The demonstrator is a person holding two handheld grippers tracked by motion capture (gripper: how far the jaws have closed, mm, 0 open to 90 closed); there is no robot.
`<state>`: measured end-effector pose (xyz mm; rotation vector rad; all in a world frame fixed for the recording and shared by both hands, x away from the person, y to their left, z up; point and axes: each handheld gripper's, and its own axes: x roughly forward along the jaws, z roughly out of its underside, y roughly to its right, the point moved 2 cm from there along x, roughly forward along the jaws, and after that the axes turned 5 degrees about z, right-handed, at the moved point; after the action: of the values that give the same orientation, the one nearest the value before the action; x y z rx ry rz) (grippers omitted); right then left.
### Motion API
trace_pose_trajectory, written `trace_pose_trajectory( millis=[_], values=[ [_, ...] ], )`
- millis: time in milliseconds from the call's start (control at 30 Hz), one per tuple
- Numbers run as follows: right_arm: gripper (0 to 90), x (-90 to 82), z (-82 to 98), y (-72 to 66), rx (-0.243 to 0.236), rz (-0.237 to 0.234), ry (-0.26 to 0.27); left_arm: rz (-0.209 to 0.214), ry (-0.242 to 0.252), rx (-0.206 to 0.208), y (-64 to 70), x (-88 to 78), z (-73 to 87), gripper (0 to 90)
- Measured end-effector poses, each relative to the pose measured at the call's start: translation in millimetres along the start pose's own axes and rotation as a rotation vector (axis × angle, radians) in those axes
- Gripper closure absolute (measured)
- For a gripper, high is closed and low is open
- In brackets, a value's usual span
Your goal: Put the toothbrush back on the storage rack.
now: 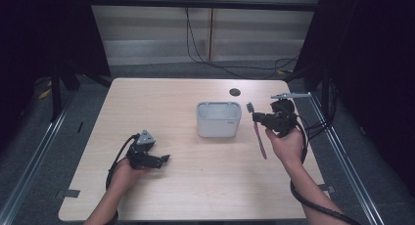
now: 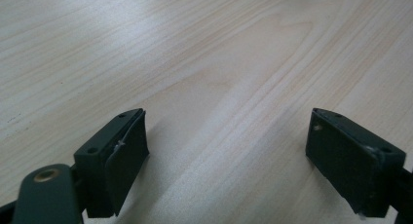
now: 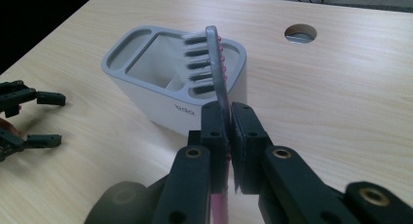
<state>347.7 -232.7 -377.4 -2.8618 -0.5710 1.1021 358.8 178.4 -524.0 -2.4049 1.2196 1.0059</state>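
High view: looking forward and down over the whole desk (image 1: 195,195) from its near edge.
Left gripper view: hovering close above bare desk.
Right gripper view: facing the far edge, sharing the grey holder (image 3: 160,95).

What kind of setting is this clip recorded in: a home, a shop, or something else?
Most likely a lab or recording booth, not a home. A plain wooden table with a cable hole stands between dark curtains, with loose cables on the floor behind it. On it sits a grey holder.

Left gripper (image 1: 164,159): black, grey three-cornered top plate, black cable, flat rectangular pads, brass-coloured screw. Right gripper (image 3: 229,136): black, brass-ringed screws, thick black cable. Forearms bare.
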Motion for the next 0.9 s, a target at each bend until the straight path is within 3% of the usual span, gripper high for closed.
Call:
trace_pose_trajectory(
  millis=[900],
  values=[
    [85.0, -7.8, -31.7, -7.6, 0.018, -0.005, 0.117, 0.000, 0.002, 0.002, -0.1, 0.1, -0.1, 15.0]
  ],
)
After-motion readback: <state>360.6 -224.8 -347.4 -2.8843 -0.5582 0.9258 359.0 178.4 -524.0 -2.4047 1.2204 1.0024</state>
